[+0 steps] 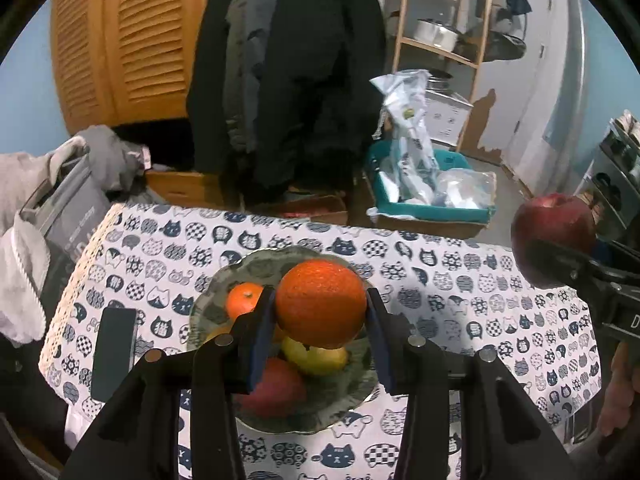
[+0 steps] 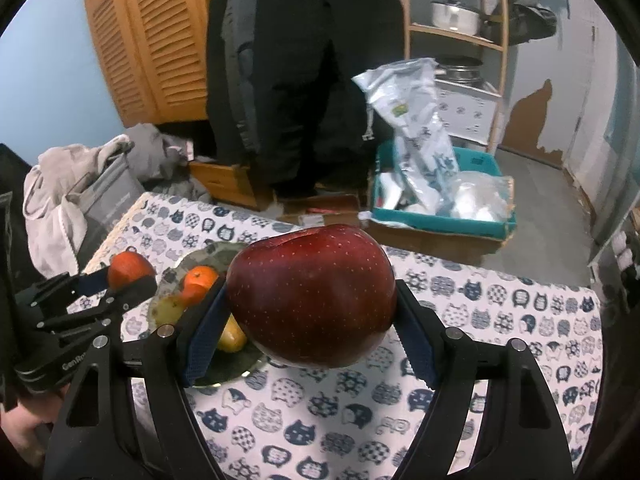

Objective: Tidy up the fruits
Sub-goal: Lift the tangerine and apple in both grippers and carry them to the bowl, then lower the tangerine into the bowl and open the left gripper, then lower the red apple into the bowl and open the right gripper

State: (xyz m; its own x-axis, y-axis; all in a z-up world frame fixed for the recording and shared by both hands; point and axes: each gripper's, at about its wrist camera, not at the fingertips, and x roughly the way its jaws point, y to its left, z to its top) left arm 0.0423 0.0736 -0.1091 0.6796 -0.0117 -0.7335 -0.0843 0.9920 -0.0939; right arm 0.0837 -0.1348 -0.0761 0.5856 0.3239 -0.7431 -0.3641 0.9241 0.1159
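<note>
My left gripper (image 1: 320, 312) is shut on a large orange (image 1: 320, 304) and holds it above a green-grey plate (image 1: 208, 312). On that plate lie a small mandarin (image 1: 243, 300), a yellow fruit (image 1: 316, 358) and a reddish fruit (image 1: 276, 388). My right gripper (image 2: 310, 312) is shut on a dark red apple (image 2: 316, 296), held over the cat-print tablecloth (image 2: 360, 420) to the right of the plate (image 2: 192, 264). The apple (image 1: 554, 240) also shows at the right edge of the left wrist view. In the right wrist view the left gripper (image 2: 120, 280) with its orange (image 2: 130, 268) is at the left.
A dark phone (image 1: 114, 352) lies on the cloth left of the plate. Grey clothes and a dark bag (image 1: 60, 208) sit past the table's left edge. Beyond the far edge are a teal bin of plastic bags (image 1: 432, 184), hanging dark coats (image 1: 288, 72) and a wooden shelf (image 1: 440, 40).
</note>
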